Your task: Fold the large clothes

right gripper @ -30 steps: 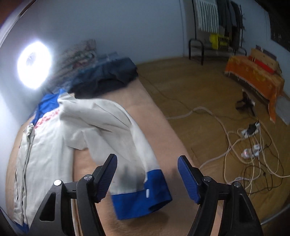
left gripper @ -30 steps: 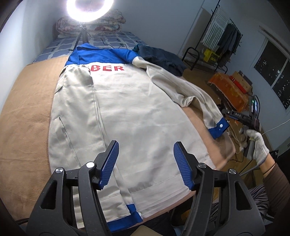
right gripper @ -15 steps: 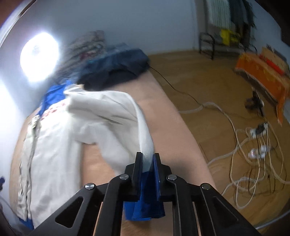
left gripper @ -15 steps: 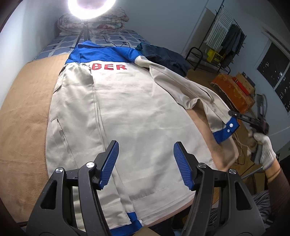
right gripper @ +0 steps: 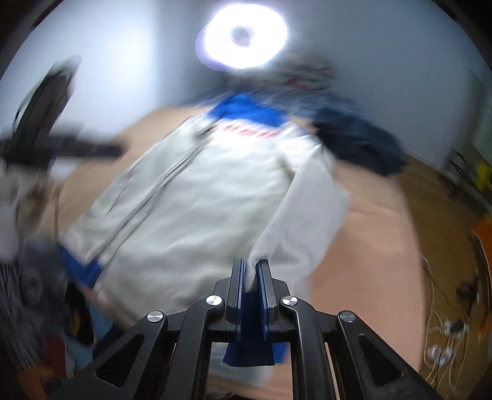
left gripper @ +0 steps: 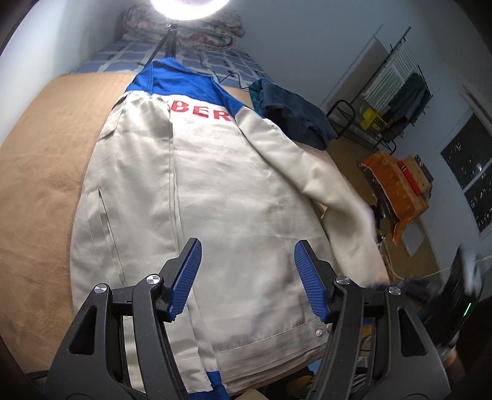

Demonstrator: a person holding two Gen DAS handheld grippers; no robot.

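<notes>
Right gripper (right gripper: 250,274) is clamped on the blue cuff (right gripper: 249,350) of the jacket's sleeve (right gripper: 304,209), its jaws closing the last bit onto the cloth, which shows pinched between the pads with the cuff hanging below them. Largest of all is the bed (left gripper: 40,172) under its tan blanket, and on it the jacket (left gripper: 221,190) lies spread flat, back side up, blue yoke and red lettering toward the ring light (left gripper: 189,9) at the far end, hem toward the near edge. One side panel looks already turned in over the body along a long straight crease on the left in the left wrist view. The gripped sleeve runs from the shoulder down the right side of the body, partly lifted off the blanket. A dark garment (left gripper: 292,114) lies heaped just beside that shoulder, clear of the fold. Left gripper (left gripper: 247,278) hangs over the lower body of the jacket with its jaws apart and nothing between them. I judge the step in hand to be the folding-in of the sleeve. The next move probably calls for carrying the cuff across and laying the sleeve flat on the back, without dragging the body askew; the free gripper could pin the body meanwhile. The right wrist view is heavily blurred, so finer detail there is uncertain.
</notes>
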